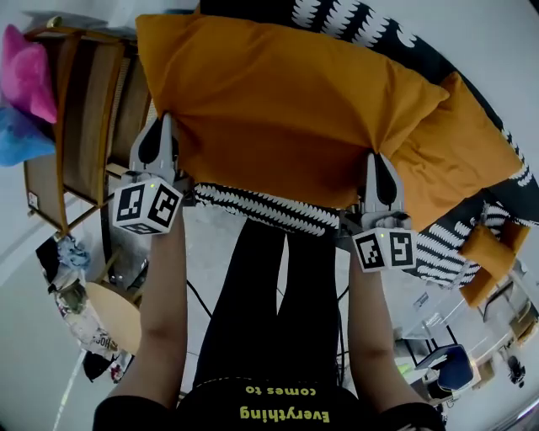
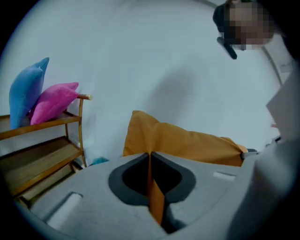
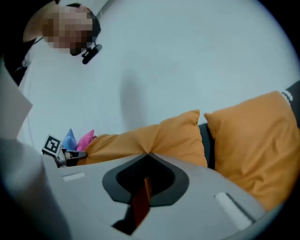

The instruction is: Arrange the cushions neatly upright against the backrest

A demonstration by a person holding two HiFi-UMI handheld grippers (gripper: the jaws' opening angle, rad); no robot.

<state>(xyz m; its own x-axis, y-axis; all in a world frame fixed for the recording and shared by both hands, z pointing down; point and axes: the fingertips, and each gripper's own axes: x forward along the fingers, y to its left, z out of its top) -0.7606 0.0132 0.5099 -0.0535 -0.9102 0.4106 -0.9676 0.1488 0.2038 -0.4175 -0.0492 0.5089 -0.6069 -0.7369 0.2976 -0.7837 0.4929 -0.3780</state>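
Observation:
A large orange cushion [image 1: 286, 101] lies across the black-and-white patterned sofa [image 1: 354, 25], and I grip its near edge with both grippers. My left gripper [image 1: 162, 126] is shut on the cushion's left part; in the left gripper view a fold of orange fabric [image 2: 154, 197] is pinched between the jaws of that gripper [image 2: 150, 153]. My right gripper [image 1: 378, 164] is shut on the right part, and fabric shows between its jaws [image 3: 147, 153] too. A second orange cushion [image 1: 472, 160] leans just to the right, also seen in the right gripper view [image 3: 253, 140].
A wooden shelf [image 1: 84, 118] stands left of the sofa, carrying a pink cushion [image 1: 25, 71] and a blue one [image 1: 17, 135]. A smaller orange cushion [image 1: 493, 252] sits at the sofa's far right. A round wooden table [image 1: 118, 316] is at lower left, a blue chair [image 1: 455, 366] at lower right.

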